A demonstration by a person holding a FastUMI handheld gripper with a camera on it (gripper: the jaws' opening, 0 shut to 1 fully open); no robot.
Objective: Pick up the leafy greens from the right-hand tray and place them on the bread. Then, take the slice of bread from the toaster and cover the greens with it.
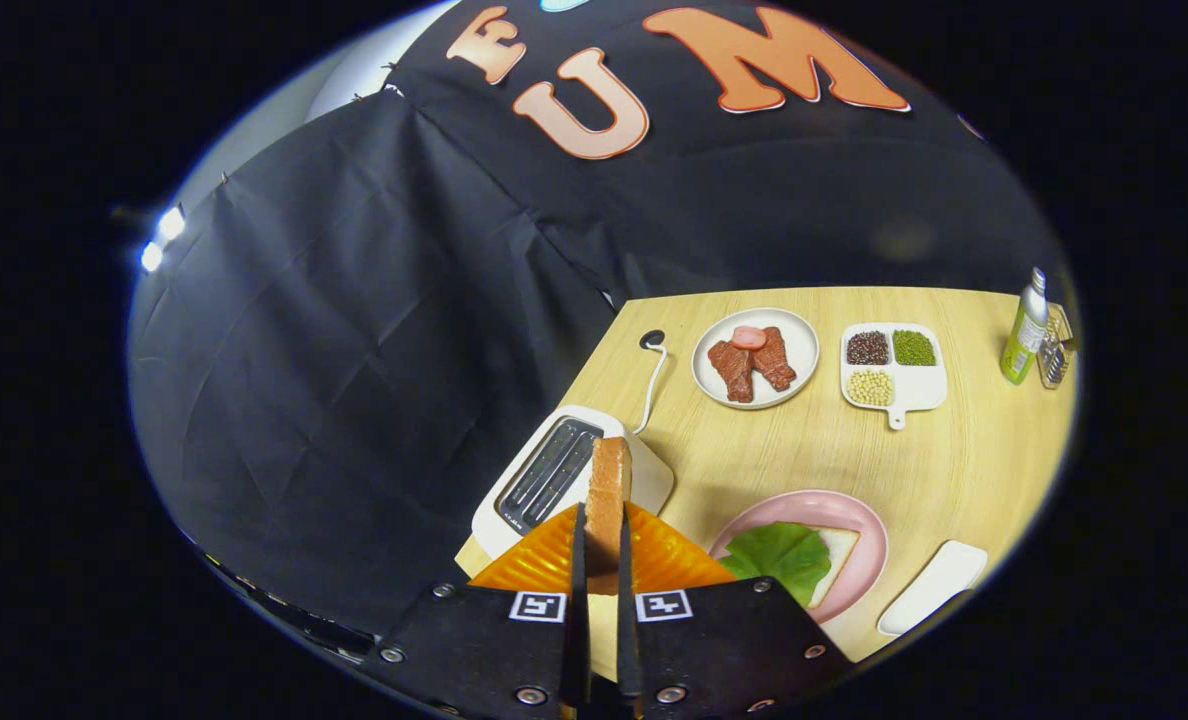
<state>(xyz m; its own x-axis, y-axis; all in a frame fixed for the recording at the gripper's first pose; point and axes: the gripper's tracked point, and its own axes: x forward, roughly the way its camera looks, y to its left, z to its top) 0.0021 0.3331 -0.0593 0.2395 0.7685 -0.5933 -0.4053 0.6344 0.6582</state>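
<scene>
1. Clamped edge-on in the claw [600, 560], the slice of bread [609, 495] stands upright, both fingers pressing its flat faces, its crust edge rising above the fingertips.
2. Just beyond the fingers, under the held slice, lies an orange ridged tray [669, 560], partly hidden by the claw body.
3. Behind the tray sits the white toaster [554, 480], its two dark slots facing up; the held slice is above and in front of it, clear of the slots. A white cord [651, 385] runs from the toaster to a dark round fitting in the bench [954, 470].
4. Right of the fingers, a pink plate [859, 525] carries another slice of bread [840, 550] with the leafy greens [780, 557] lying on top of it, covering most of it.
5. Near the plate's right side rests a white oblong dish [932, 588].
6. Farther back, a white round plate [802, 345] holds reddish-brown pieces of meat [752, 365].
7. Beside it, a white divided dish [929, 385] holds dark, green and pale beans in separate compartments.
8. At the bench's far right corner stands a green bottle [1024, 330] next to a small clear shaker [1054, 360].
</scene>
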